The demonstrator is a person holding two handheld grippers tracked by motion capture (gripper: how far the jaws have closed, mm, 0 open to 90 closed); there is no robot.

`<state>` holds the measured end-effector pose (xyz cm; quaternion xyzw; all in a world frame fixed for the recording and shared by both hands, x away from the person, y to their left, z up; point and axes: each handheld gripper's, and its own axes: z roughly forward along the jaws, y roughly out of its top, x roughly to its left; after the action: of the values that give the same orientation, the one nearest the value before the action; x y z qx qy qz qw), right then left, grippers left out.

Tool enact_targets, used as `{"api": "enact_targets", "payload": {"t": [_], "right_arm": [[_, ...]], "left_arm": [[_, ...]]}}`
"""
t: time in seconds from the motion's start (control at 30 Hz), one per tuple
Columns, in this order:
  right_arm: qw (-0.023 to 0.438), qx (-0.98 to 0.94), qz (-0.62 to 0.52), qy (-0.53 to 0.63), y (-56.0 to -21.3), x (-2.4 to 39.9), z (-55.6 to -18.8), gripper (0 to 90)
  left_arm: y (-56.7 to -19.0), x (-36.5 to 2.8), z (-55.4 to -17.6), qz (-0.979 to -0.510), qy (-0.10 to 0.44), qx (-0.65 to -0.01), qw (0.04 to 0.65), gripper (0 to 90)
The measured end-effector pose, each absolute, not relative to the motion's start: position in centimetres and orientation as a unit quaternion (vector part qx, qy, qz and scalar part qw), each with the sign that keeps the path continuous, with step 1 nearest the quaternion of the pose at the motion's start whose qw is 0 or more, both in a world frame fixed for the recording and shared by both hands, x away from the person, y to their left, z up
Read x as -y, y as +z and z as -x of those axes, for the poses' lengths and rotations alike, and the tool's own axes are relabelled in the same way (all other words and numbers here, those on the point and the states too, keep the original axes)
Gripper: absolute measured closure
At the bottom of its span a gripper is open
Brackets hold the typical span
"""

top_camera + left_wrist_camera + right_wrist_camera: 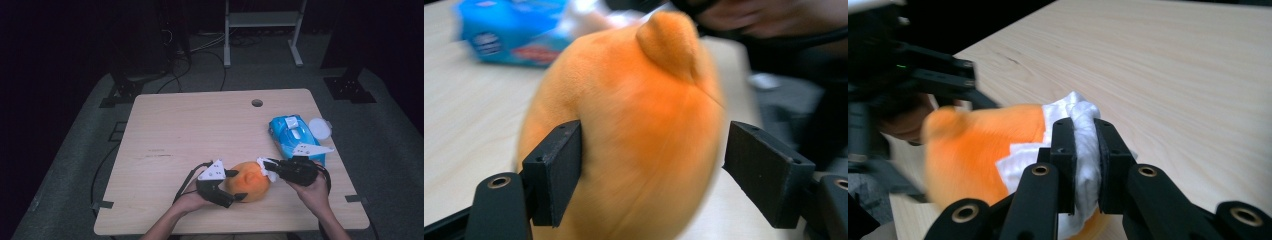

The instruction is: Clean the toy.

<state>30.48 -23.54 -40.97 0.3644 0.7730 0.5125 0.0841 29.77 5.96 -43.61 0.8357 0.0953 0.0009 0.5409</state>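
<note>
An orange plush toy (pixel 248 181) lies near the front edge of the wooden table (pixel 200 130). My left gripper (pixel 239 185) straddles it from the left. In the left gripper view one pad (pixel 559 170) presses into the toy (pixel 639 125), and the other pad (pixel 764 175) sits right at its blurred far side. My right gripper (pixel 266 166) comes in from the right, shut on a crumpled white wipe (pixel 263 165). In the right gripper view the wipe (pixel 1083 115) is pinched between the jaws of that gripper (pixel 1085 150) and lies against the toy (pixel 973 150).
A blue pack of wipes (pixel 295 135) lies at the table's right side, also seen blurred in the left gripper view (pixel 509 30). A round white lid (pixel 320 128) sits beside it near the right edge. A cable hole (pixel 257 103) is at the back.
</note>
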Motion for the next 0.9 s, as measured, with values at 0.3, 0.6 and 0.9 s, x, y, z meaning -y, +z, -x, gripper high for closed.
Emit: {"api": "enact_targets", "payload": {"t": [0.3,0.6,0.9], "right_arm": [[0.078,-0.786,-0.344,0.508,-40.5,23.0,-29.5,80.2],[0.074,-0.8,-0.289,0.52,-38.9,21.5,-27.7,80.1],[0.046,-0.806,-0.324,0.493,-40.9,24.2,-28.2,79.7]], "left_arm": [[-44.0,-5.6,-29.8,-0.835,0.049,-0.126,0.533,19.1],[-44.1,-5.2,-29.6,-0.832,0.047,-0.146,0.533,21.6],[-42.6,-5.3,-29.5,-0.844,-0.042,-0.075,0.53,21.6]]}}
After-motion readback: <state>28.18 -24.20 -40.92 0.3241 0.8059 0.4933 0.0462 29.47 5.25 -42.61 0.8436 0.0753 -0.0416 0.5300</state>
